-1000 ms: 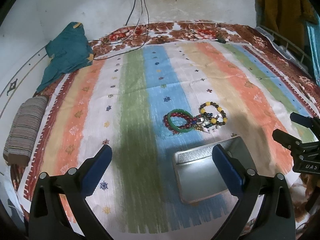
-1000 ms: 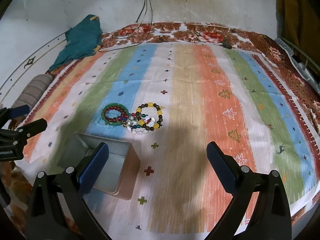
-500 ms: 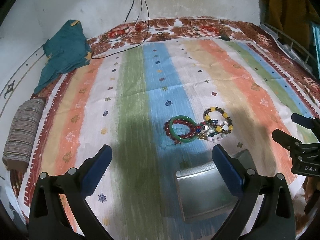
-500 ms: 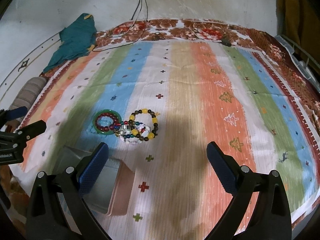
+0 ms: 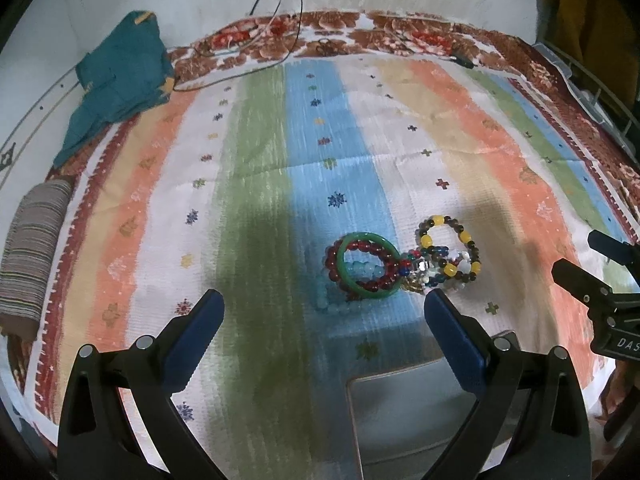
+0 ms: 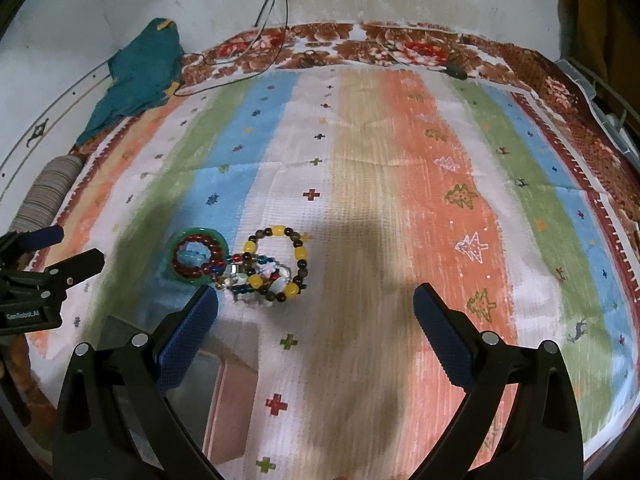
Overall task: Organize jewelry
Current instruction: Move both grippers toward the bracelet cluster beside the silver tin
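Bracelets heaped in one small cluster on the striped cloth (image 5: 256, 184) covering the bed: green bangle (image 5: 367, 265) lying over a ring of dark red beads (image 5: 362, 266), with a pale blue bead string (image 5: 340, 300) under both, plain from the left wrist view but barely visible from the right; just beside them, touching, a brown-and-yellow bead bracelet (image 5: 450, 246) and a tangle of mixed glass beads (image 5: 424, 276). Metal tin (image 5: 412, 420) open near the cluster on the camera side, seen from above with its hollow showing in the left view, seen only as a corner and a pinkish side wall (image 6: 236, 412) in the right view. Left gripper (image 5: 324, 320) spread wide and gripping nothing, above the cloth short of the bangle; its body also at the right view's left edge. Right gripper (image 6: 316, 312) likewise released and empty, left fingers (image 6: 188, 336) over the tin's corner. Teal garment (image 6: 140, 76) and rolled striped fabric (image 5: 30, 264) at the far left; cables (image 6: 276, 12) hanging down the wall; Christmas-tree motifs on the orange stripe clear only in the right view.
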The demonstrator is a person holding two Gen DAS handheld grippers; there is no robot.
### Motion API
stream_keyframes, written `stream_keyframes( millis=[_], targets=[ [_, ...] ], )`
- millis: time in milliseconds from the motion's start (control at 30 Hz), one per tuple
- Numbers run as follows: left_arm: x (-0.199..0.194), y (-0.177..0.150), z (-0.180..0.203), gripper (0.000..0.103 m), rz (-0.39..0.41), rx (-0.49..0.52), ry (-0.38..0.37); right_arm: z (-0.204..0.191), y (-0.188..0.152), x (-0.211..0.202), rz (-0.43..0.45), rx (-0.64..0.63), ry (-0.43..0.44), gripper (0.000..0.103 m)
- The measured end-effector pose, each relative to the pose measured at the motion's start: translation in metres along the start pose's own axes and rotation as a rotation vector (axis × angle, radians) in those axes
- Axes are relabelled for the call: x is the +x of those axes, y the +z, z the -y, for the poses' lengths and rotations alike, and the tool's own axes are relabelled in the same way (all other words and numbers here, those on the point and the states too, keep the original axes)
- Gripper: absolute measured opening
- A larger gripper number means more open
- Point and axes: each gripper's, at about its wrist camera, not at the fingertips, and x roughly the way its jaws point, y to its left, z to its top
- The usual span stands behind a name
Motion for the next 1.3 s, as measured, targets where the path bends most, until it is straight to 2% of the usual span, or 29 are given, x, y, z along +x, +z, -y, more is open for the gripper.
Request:
stream_keyframes(
  millis=[267,667,1033,1167,1200,1233,1300],
  targets=[
    [0.028,0.007,-0.004,0.097,-0.072,-0.029,-0.015,-0.002,0.003,0.026,-0.049,-0.013,-0.018,0.099],
    [0.062,0.017,0.008,0.091,-0.135,0.027,-0.019,-0.001,0.010,0.062,-0.097,0.012,-0.009,0.099],
    [0.087,0.021,0.016,0.081,-0.185,0.061,-0.019,-0.004,0.018,0.093,-0.138,0.025,-0.020,0.099],
    [0.095,0.024,0.015,0.073,-0.209,0.055,-0.038,-0.003,0.020,0.103,-0.161,0.037,-0.024,0.098],
    [0.096,0.026,0.015,0.073,-0.212,0.053,-0.047,-0.003,0.020,0.106,-0.166,0.037,-0.025,0.097],
    [0.098,0.027,0.015,0.073,-0.217,0.051,-0.054,-0.003,0.020,0.108,-0.172,0.038,-0.024,0.089],
    [0.102,0.028,0.015,0.068,-0.229,0.048,-0.070,-0.004,0.020,0.112,-0.187,0.044,-0.017,0.088]
  ],
)
